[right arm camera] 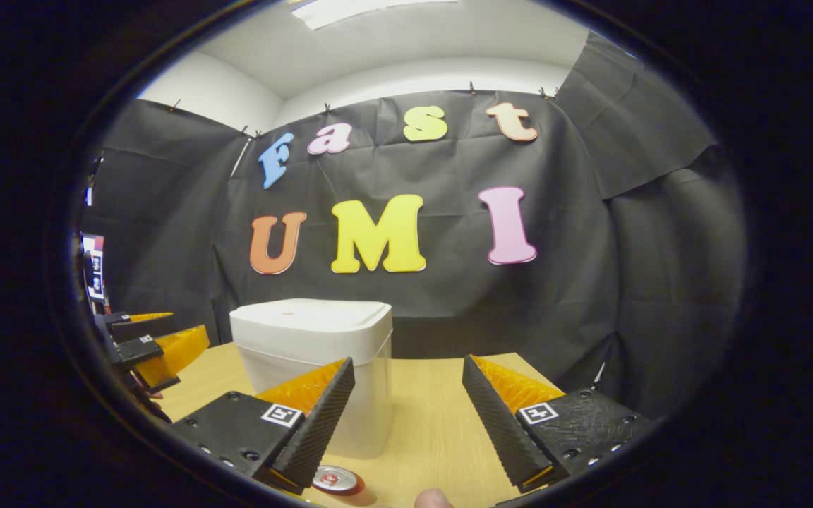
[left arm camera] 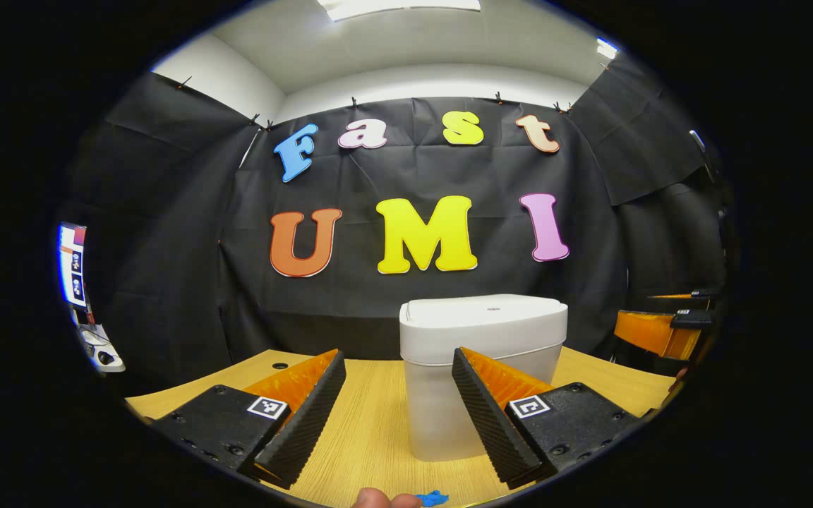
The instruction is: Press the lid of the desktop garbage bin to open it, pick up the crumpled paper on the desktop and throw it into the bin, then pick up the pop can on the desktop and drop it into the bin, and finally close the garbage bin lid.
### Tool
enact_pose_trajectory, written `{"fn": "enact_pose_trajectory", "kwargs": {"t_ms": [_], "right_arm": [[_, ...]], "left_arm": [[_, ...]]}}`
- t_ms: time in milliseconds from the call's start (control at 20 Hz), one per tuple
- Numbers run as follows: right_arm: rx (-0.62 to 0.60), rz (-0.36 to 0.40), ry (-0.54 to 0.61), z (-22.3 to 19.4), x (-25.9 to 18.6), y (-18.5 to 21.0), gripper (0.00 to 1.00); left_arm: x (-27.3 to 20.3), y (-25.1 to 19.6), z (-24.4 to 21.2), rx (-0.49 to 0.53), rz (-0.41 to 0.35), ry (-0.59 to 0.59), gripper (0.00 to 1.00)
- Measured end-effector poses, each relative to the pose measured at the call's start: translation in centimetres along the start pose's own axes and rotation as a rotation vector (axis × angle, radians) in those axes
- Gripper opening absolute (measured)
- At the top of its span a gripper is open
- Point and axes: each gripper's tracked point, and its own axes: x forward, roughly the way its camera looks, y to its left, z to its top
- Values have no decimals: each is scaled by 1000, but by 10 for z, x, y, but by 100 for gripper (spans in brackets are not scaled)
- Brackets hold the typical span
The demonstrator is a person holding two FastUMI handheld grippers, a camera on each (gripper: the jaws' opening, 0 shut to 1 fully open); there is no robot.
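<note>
Bin [left arm camera: 483, 367], lid [left arm camera: 484, 310] closed, centre frame on bench [left arm camera: 371, 423]. Can [right arm camera: 336, 480] at bottom edge, right gripper view. Left gripper [left arm camera: 398, 416] and right gripper [right arm camera: 408, 423]: jaws wide apart, empty. Step judged: opening. Next: press on lid.

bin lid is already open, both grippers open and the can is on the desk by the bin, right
No: the lid is shut flat on the bin, as the left gripper view shows. Both grippers are open, and the can sits on the desk by the bin.
</note>
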Motion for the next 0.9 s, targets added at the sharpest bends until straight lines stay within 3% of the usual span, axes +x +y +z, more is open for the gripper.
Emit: {"fn": "enact_pose_trajectory", "kwargs": {"t_ms": [100,150,200,300,350,450,600,700,800,850,900], "right_arm": [[-2,37,15,5,5,11,92],[6,61,23,10,7,18,98],[17,92,28,15,11,26,95],[20,127,40,25,20,37,84],[20,130,41,34,25,39,84],[23,129,34,47,36,44,64],[28,127,42,62,57,50,58],[42,162,77,64,70,65,28],[55,186,112,63,80,74,24],[60,200,133,59,89,77,6],[58,214,158,57,95,84,4]], "left_arm": [[-1,0,-1,-11,-12,7,98],[0,1,-2,-14,-12,9,98],[0,4,0,-13,-10,7,98],[0,9,1,-11,-5,4,98],[1,10,0,-9,-6,7,98],[2,11,-1,-8,-11,17,98],[2,12,-5,-11,-14,32,98],[3,12,-8,-17,-17,41,98],[4,13,-11,-18,-15,45,98],[4,13,-12,-18,-16,44,98],[4,12,-14,-20,-20,47,98]]}}
